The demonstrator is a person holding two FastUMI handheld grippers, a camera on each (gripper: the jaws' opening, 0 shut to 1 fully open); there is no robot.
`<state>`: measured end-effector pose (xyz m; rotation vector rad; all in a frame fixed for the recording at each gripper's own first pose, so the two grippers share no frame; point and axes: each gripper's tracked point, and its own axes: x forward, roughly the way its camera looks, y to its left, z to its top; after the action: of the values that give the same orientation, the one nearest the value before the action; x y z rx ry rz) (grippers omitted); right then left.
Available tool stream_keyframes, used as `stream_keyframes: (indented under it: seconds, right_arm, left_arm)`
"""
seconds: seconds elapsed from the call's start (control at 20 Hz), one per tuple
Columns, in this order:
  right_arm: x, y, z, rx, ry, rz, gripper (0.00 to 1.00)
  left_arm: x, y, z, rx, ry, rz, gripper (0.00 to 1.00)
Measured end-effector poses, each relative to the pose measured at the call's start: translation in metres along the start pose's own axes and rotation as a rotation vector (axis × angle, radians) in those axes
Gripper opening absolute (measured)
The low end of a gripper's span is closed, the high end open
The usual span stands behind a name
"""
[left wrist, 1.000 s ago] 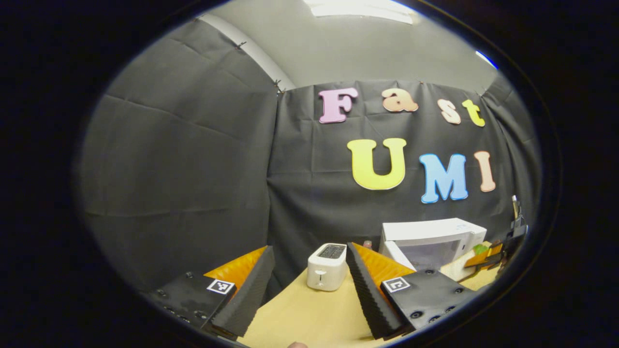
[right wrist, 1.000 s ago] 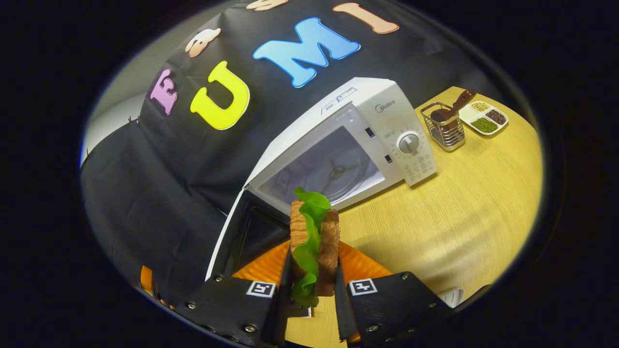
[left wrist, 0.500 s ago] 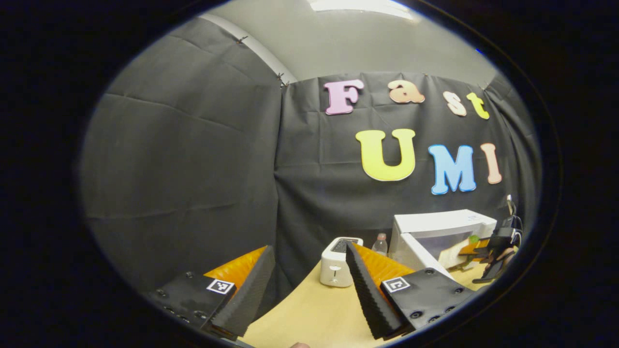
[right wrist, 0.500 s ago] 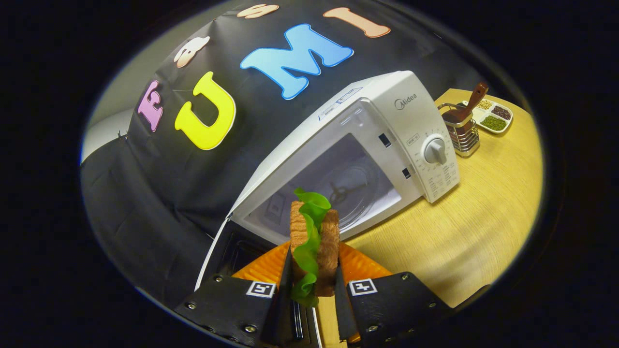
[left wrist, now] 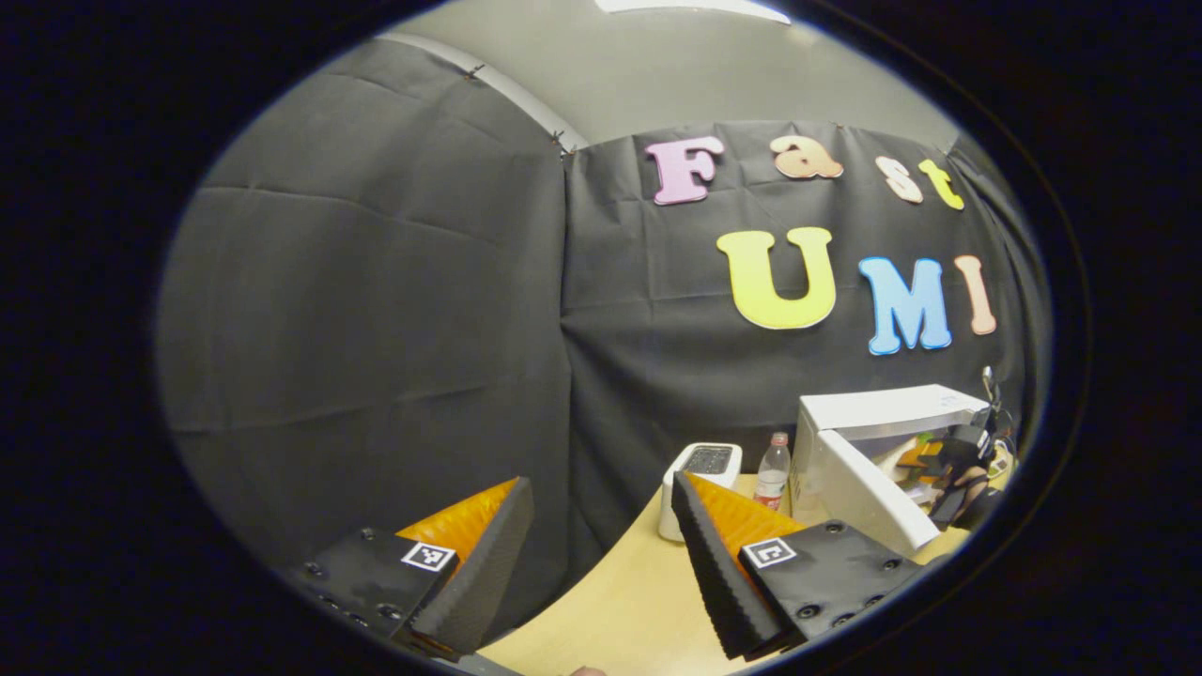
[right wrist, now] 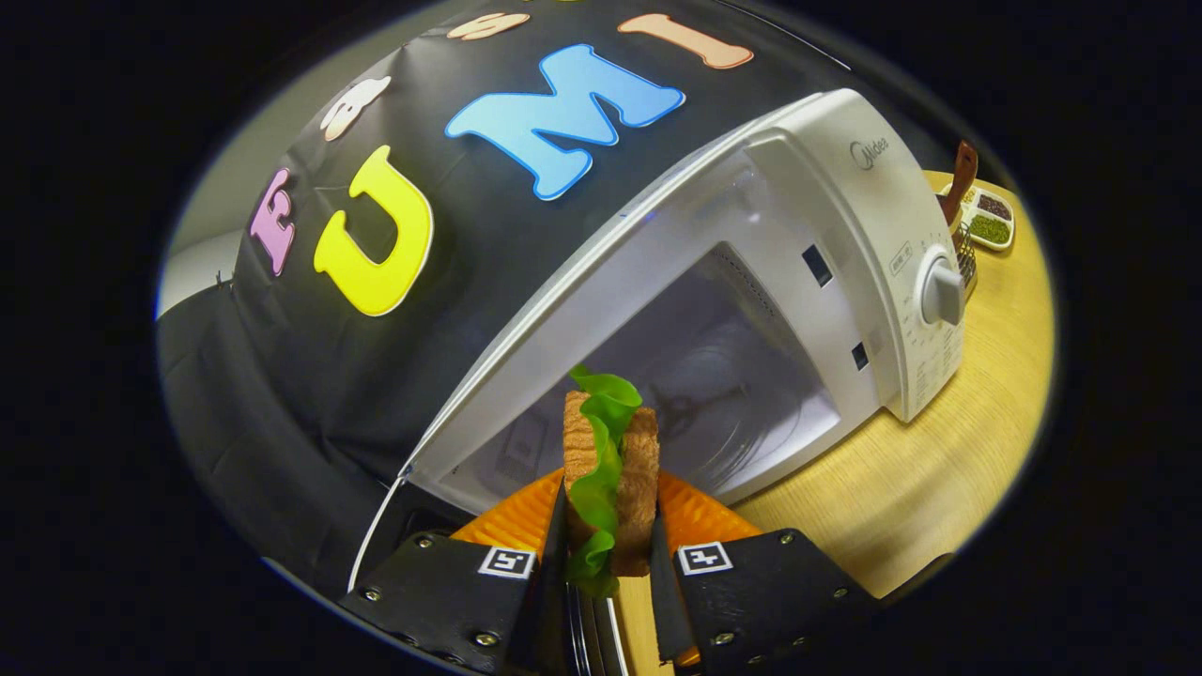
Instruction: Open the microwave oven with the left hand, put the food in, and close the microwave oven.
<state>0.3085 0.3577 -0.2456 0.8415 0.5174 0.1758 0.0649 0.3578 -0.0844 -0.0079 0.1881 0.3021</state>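
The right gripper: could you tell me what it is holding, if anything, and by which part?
The right gripper holds the sandwich upright, its fingers pressing the two bread faces at the lower end. The left gripper is open, holding nothing.

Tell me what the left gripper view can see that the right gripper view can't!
The left gripper view has a white toaster, a bottle and the left gripper, fingers apart and holding nothing. The right gripper view has the microwave's dial, a spice dish and a close look at the sandwich between the right gripper's fingers. Both views share the open microwave, its door and the wooden table.
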Motion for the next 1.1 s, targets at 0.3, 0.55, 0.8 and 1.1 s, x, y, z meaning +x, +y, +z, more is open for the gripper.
stream_keyframes:
  seconds: [0.3,0.55,0.8,1.1]
  right_arm:
    - [0.033,-0.021,-0.006,-0.047,-0.026,-0.028,0.4]
    - [0.051,-0.034,-0.006,-0.081,-0.028,-0.088,0.41]
    - [0.059,-0.045,0.009,-0.212,-0.043,-0.16,0.48]
    - [0.054,-0.068,0.022,-0.373,-0.087,-0.283,0.8]
  left_arm:
    - [0.003,0.009,-0.012,0.007,0.022,0.038,0.94]
    - [0.004,0.009,-0.014,0.047,0.021,0.042,0.94]
    - [0.003,0.008,-0.018,0.046,0.026,0.03,0.94]
    - [0.002,0.005,-0.025,0.051,0.039,0.014,0.94]
